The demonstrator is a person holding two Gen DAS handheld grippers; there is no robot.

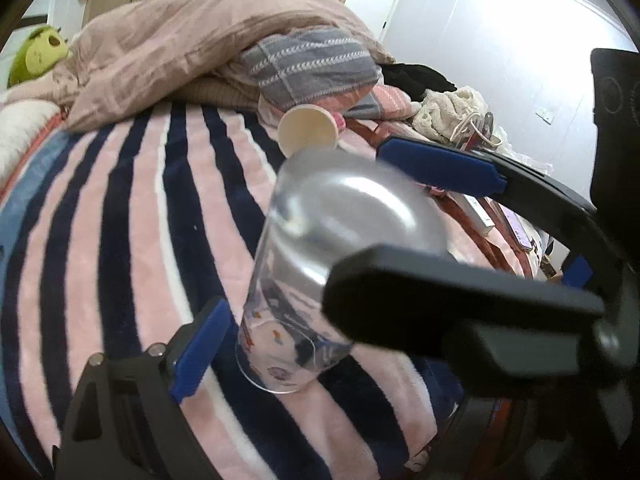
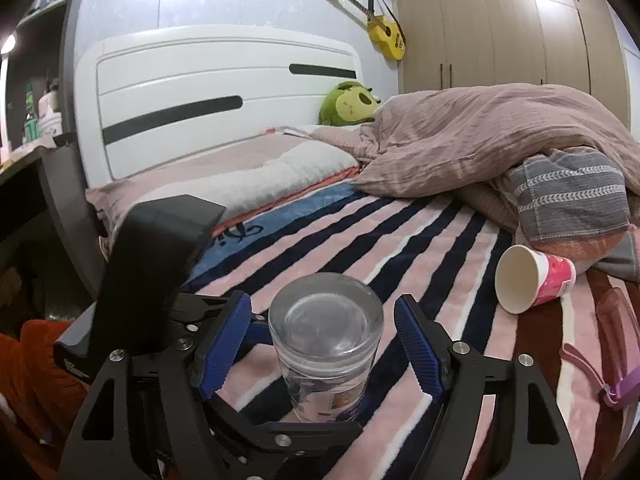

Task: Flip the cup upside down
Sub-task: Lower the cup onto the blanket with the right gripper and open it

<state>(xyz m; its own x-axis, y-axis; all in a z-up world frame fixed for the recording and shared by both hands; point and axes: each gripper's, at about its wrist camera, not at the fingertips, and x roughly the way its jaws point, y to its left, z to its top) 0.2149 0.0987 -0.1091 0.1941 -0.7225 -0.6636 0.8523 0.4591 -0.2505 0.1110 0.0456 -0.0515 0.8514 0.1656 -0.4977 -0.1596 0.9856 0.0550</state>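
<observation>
Glass cup (image 2: pixel 326 344) stands inverted, axis vertical, lower centre, between pads of right claw (image 2: pixel 322 350), released, not touching. Left claw (image 1: pixel 320 240) also released.

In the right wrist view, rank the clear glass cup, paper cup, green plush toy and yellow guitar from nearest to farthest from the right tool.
1. Clear glass cup: between the open fingers of the right tool, base up.
2. Paper cup: lying on its side, to the right on the striped blanket.
3. Green plush toy: by the headboard.
4. Yellow guitar: on the wall behind.
</observation>
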